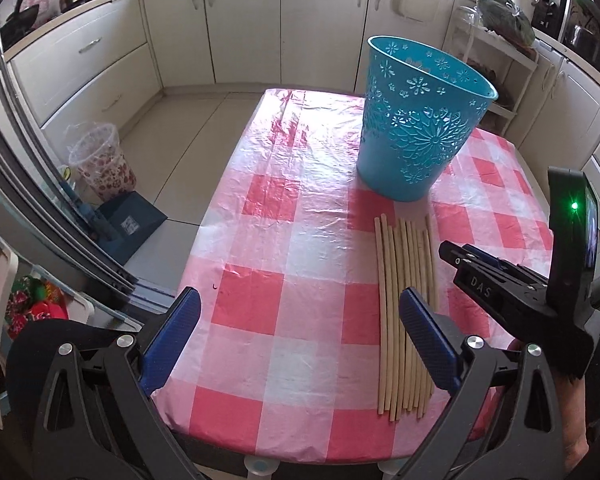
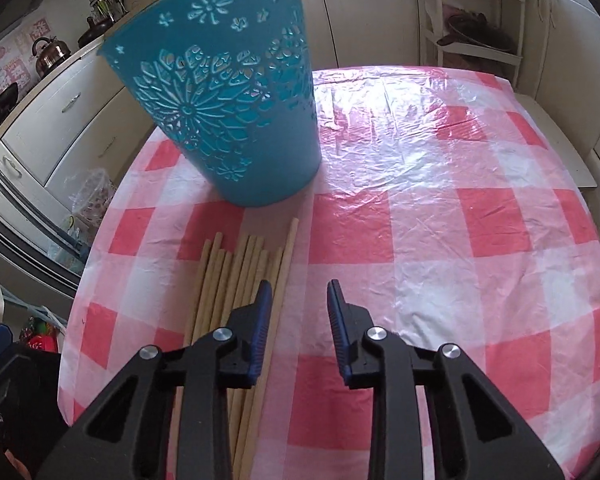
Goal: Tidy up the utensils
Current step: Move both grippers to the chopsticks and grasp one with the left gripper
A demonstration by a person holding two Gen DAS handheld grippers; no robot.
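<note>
Chopsticks [image 1: 406, 312]: a row of pale wooden sticks, side by side, flat on the bench [image 1: 284, 240] under a pink-checked plastic cover, just in front of an upright teal bin [image 1: 416, 120]. We count our left gripper [image 1: 300, 340] with jaws wide, nothing between them. Right gripper [image 2: 296, 300]: jaws narrow, apart, empty, beside the row's right edge.

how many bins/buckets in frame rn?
2. The blue cut-out bucket stands upright on the checked tablecloth, just beyond the wooden sticks. The floral bin with a clear liner is on the floor left of the table. More may be hidden.
</note>
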